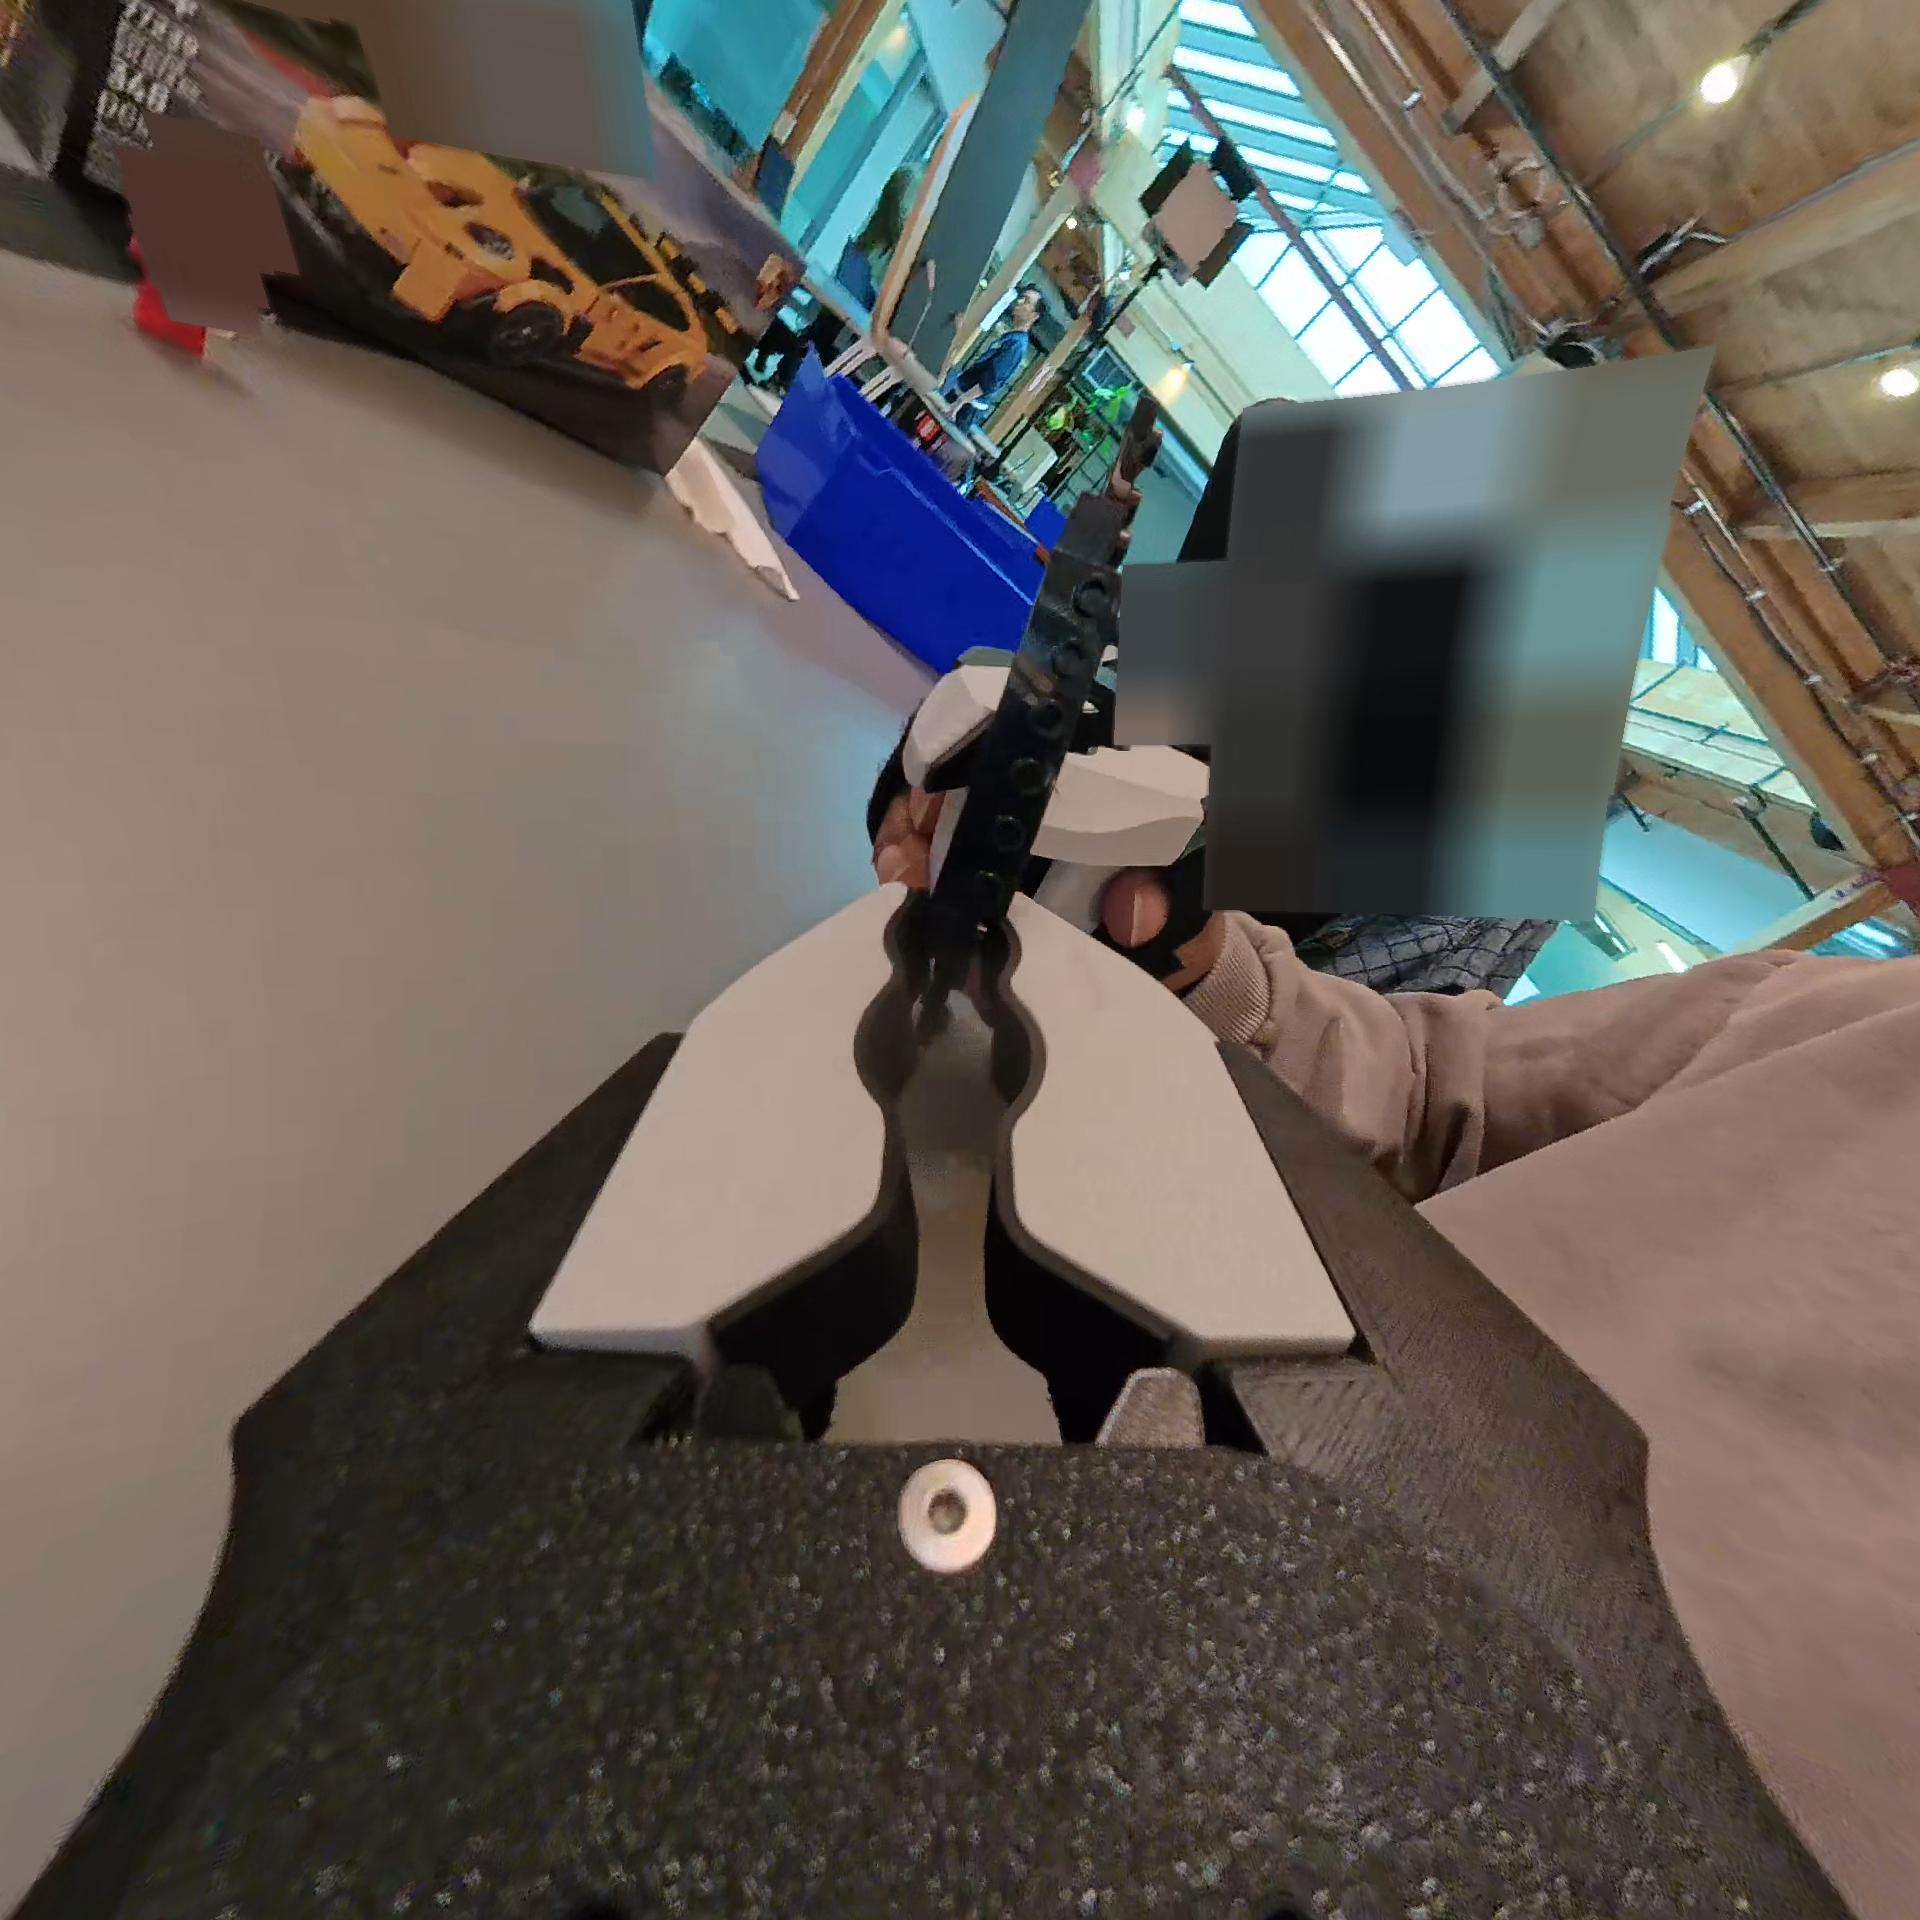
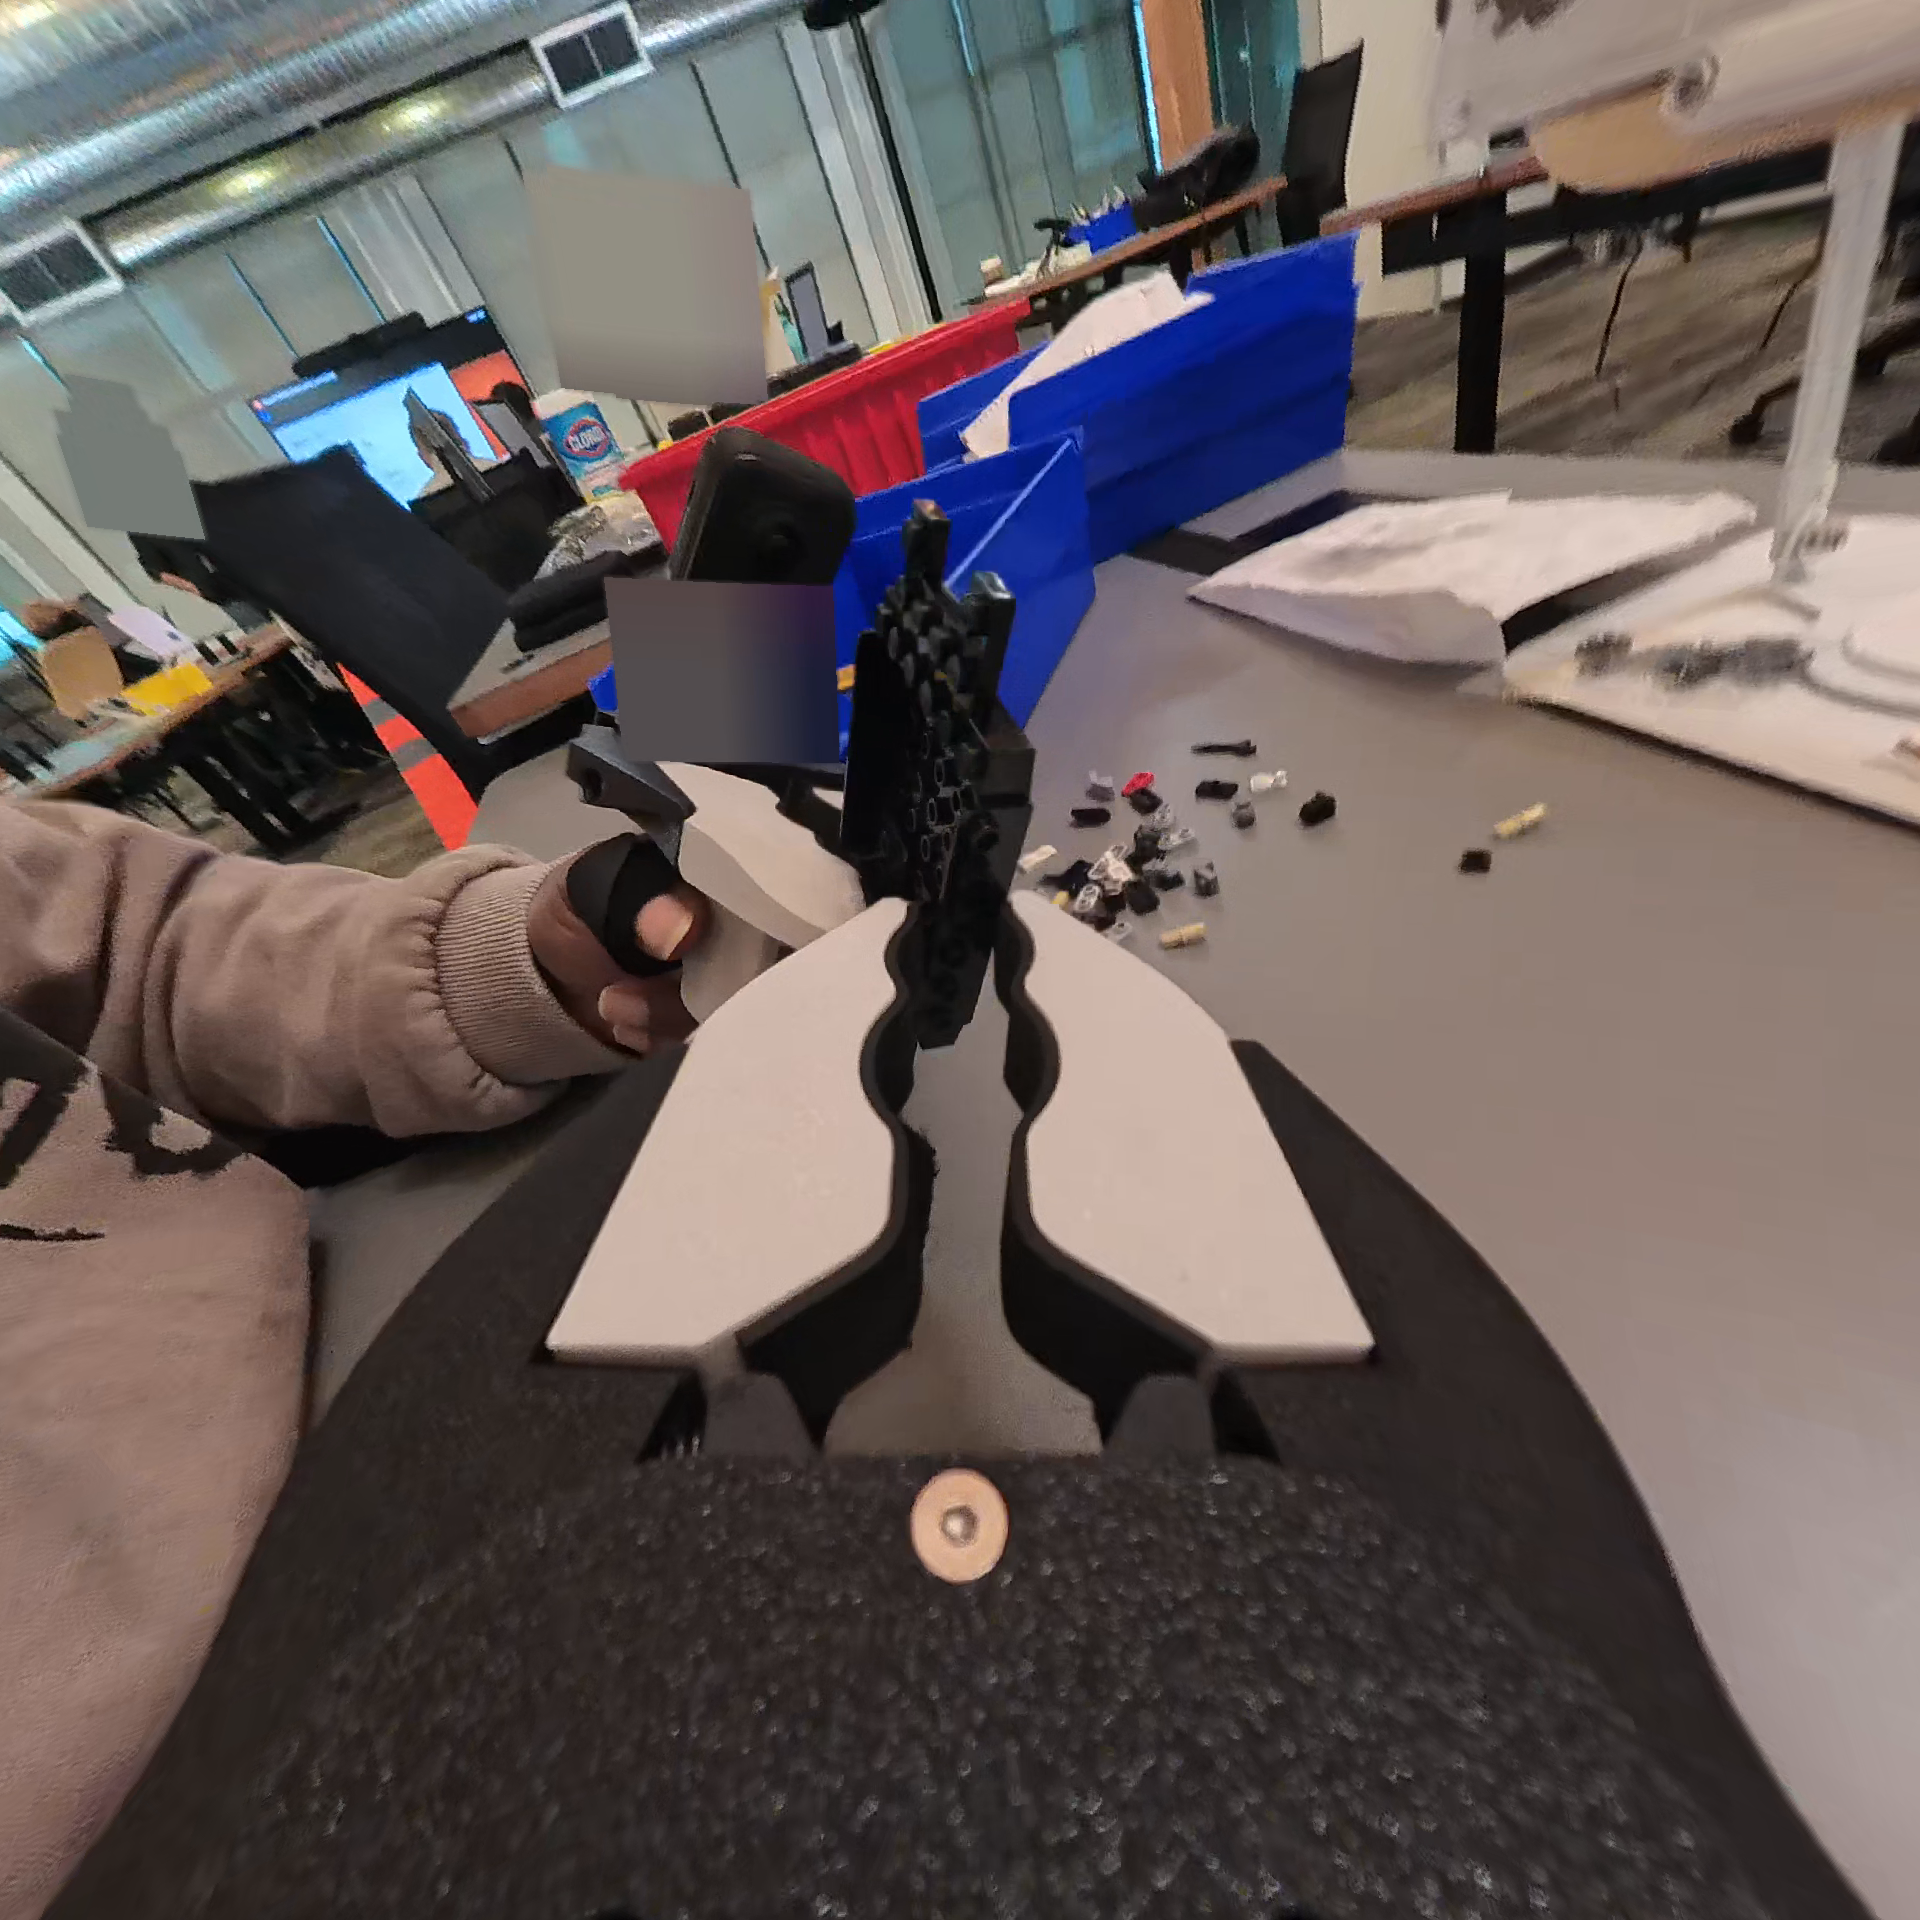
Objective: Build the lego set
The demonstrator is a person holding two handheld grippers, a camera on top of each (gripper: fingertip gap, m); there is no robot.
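Right gripper [image 2: 951,971] had its jaws nearly closed on the lower end of the black lego assembly [image 2: 935,769], held upright above the table [image 2: 1455,1091]. Left gripper [image 1: 948,961] pinched the same assembly [image 1: 1039,727] from the opposite end, jaws almost together. Only a partial studded black base looked built. Farther out, many loose pieces [image 2: 1143,842] lay unused; beyond, instruction booklet [image 2: 1455,582] and box [image 1: 499,260]. Most of the build seemed left.
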